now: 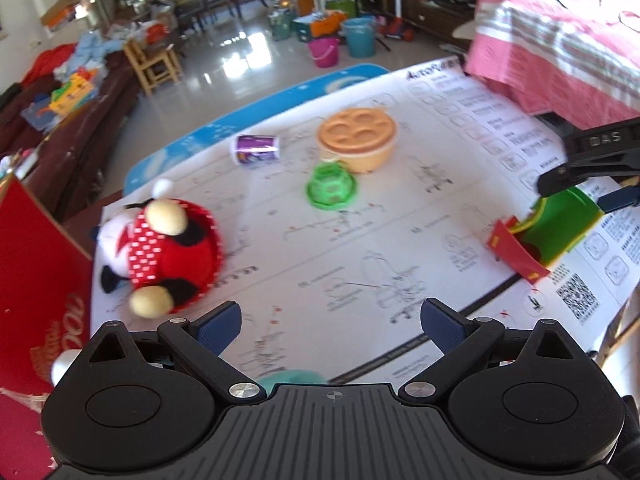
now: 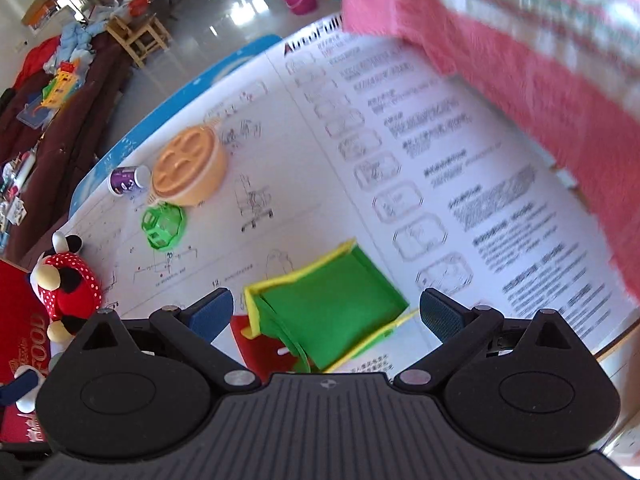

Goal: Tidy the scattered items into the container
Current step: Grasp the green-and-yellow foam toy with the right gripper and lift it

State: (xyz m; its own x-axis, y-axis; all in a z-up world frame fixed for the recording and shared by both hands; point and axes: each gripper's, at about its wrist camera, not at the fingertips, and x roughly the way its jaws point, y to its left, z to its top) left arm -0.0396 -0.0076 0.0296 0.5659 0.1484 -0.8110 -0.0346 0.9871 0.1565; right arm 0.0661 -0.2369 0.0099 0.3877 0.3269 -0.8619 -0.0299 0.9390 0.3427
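Several items lie scattered on a white instruction sheet (image 1: 400, 216): a red polka-dot plush mouse (image 1: 168, 252), a purple cup (image 1: 256, 150) on its side, an orange lidded bowl (image 1: 358, 140) and a green toy basket (image 1: 330, 188). A green, yellow and red felt piece (image 1: 548, 232) lies at the right. My left gripper (image 1: 332, 320) is open above the sheet, right of the plush. My right gripper (image 2: 326, 312) is open with the felt piece (image 2: 328, 308) between its fingers, apart from both pads. A red box (image 1: 36, 300) stands at the left edge.
A pink striped blanket (image 2: 520, 60) hangs over the sheet's right side. The blue mat (image 1: 224, 128) under the sheet shows along the far edge. Something teal (image 1: 292, 378) sits just under my left gripper. Beyond are a dark sofa, a wooden chair and buckets on the floor.
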